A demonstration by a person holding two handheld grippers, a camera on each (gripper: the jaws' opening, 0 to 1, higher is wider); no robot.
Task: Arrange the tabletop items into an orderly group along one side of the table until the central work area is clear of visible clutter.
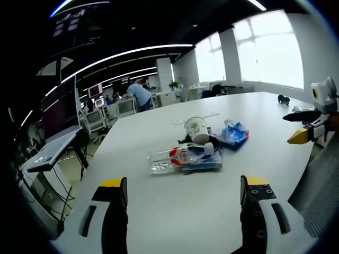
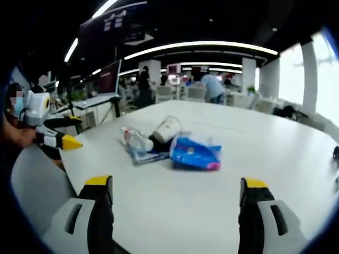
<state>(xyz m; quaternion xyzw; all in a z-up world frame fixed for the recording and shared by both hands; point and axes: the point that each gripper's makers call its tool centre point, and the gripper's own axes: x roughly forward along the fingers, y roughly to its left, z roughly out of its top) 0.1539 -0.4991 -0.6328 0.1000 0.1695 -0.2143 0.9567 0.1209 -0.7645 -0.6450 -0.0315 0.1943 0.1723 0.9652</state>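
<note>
On the white table (image 1: 175, 211), mid-surface, sits the clutter you have to shift: a clear plastic bottle (image 1: 183, 157) lying on its side with a red-and-white label, a white paper cup (image 1: 197, 129) tipped over just behind it, and a crinkled blue packet (image 1: 233, 132) beside them, all touching or nearly so. Your left gripper (image 1: 184, 191) hangs short of the pile, jaws wide and empty; your right gripper (image 2: 177, 191) faces the same heap from the other side, jaws also wide with nothing between them. No item looks gripped yet, so you appear to be at the approach. Next, I'd judge, close on one item. The bottle is smooth and round and may roll; the packet is soft.
</note>
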